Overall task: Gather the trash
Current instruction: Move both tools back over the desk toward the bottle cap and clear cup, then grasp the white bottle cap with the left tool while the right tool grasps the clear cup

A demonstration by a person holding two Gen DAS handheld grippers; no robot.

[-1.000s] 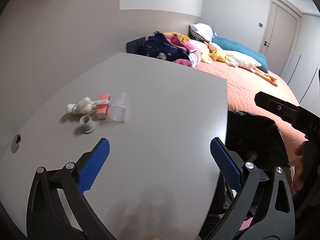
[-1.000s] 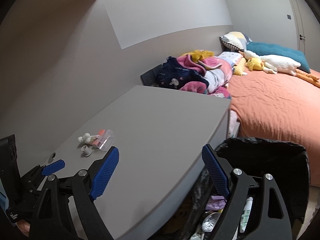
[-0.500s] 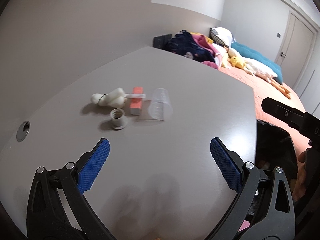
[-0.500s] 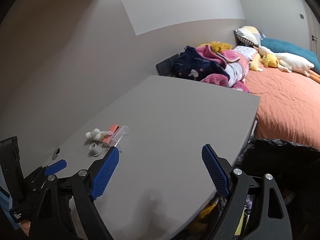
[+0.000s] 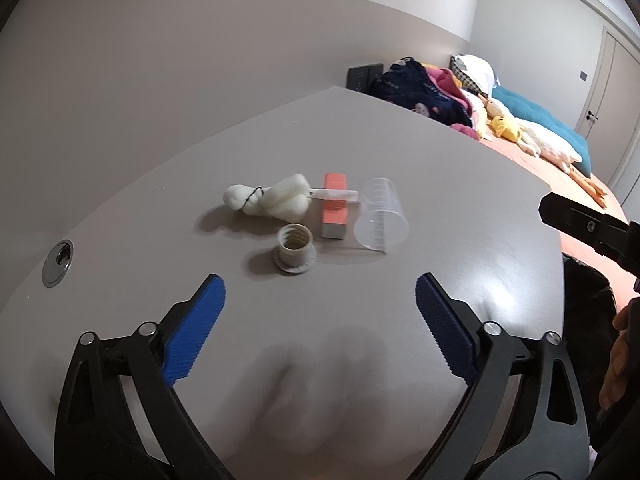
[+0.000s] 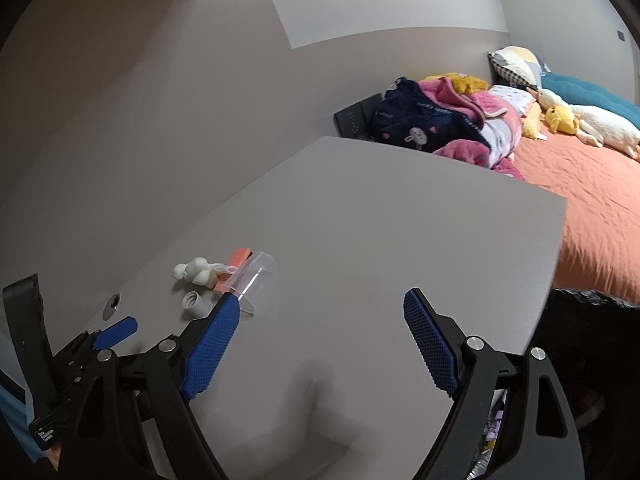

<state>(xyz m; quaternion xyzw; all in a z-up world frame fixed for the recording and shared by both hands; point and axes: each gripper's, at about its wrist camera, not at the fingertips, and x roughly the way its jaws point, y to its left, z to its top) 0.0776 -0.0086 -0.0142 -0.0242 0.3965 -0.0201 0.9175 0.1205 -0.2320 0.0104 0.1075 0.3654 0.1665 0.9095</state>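
A cluster of trash lies on the grey table (image 5: pixel 400 152): a crumpled white tissue wad (image 5: pixel 272 198), an orange box (image 5: pixel 335 210), a clear plastic cup (image 5: pixel 380 214) on its side, and a threaded white cap (image 5: pixel 295 245). My left gripper (image 5: pixel 320 316) is open and empty, just short of the cap. My right gripper (image 6: pixel 320 328) is open and empty over the table, to the right of the cluster; the tissue (image 6: pixel 196 270), cup (image 6: pixel 254 276) and cap (image 6: pixel 196 304) show at its left finger.
A black trash bag (image 6: pixel 592 344) hangs past the table's right edge. A bed with orange sheet (image 6: pixel 592 200), piled clothes (image 6: pixel 440 124) and plush toys stands behind. A metal grommet (image 5: pixel 60 258) sits in the table at the left.
Both grippers have moved left, away from the trash bag and toward the cluster, which now looks larger and nearer in the left wrist view. Both stay open.
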